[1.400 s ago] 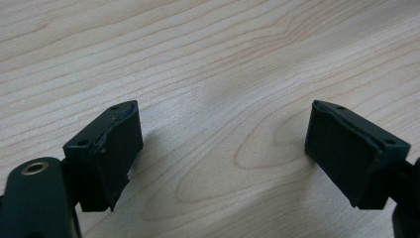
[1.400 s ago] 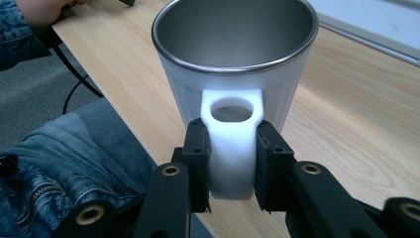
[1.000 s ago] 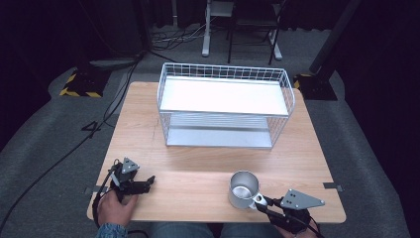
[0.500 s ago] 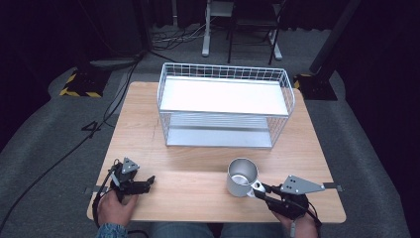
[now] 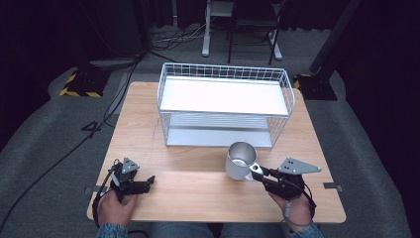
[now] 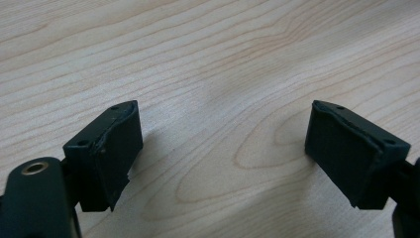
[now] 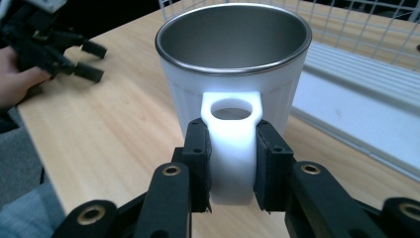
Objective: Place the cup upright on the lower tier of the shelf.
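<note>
Here, a white mug with a shiny steel interior [image 5: 241, 159] stands upright on the pale wooden table [image 5: 198, 183], just in front of the white wire two-tier rack [image 5: 225, 106] that sits toward twelve o'clock on the tabletop. The right gripper [image 5: 256, 171], held in a hand [image 5: 292, 210] at about five o'clock, is clenched on the mug's white handle [image 7: 232, 148]; in the right gripper view both black jaws press flat against the handle's two sides. The left gripper [image 5: 147, 182], at about seven o'clock and well apart from the mug, rests low over bare wood with its jaws spread wide and nothing between them, as the left gripper view shows.
</note>
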The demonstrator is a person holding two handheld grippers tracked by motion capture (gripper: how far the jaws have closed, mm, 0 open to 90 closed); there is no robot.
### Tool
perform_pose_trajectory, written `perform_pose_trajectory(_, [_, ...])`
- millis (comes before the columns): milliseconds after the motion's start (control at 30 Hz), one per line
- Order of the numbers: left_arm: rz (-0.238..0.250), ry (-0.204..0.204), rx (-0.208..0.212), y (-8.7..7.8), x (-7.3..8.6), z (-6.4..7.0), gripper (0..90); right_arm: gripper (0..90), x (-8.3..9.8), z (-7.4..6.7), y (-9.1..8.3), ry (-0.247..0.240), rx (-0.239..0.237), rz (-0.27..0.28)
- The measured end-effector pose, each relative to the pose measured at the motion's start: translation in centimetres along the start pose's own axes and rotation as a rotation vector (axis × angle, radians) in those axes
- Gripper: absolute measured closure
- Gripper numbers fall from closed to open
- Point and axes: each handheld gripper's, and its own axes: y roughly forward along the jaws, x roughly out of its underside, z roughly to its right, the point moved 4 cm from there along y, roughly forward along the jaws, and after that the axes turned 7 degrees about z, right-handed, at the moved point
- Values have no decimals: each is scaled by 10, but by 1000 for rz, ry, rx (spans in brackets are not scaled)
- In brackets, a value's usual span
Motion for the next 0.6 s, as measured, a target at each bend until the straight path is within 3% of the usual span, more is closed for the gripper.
perform_pose_trajectory(600, [0, 0, 0, 0, 0, 0, 150, 718, -29, 51, 41, 28, 133, 48])
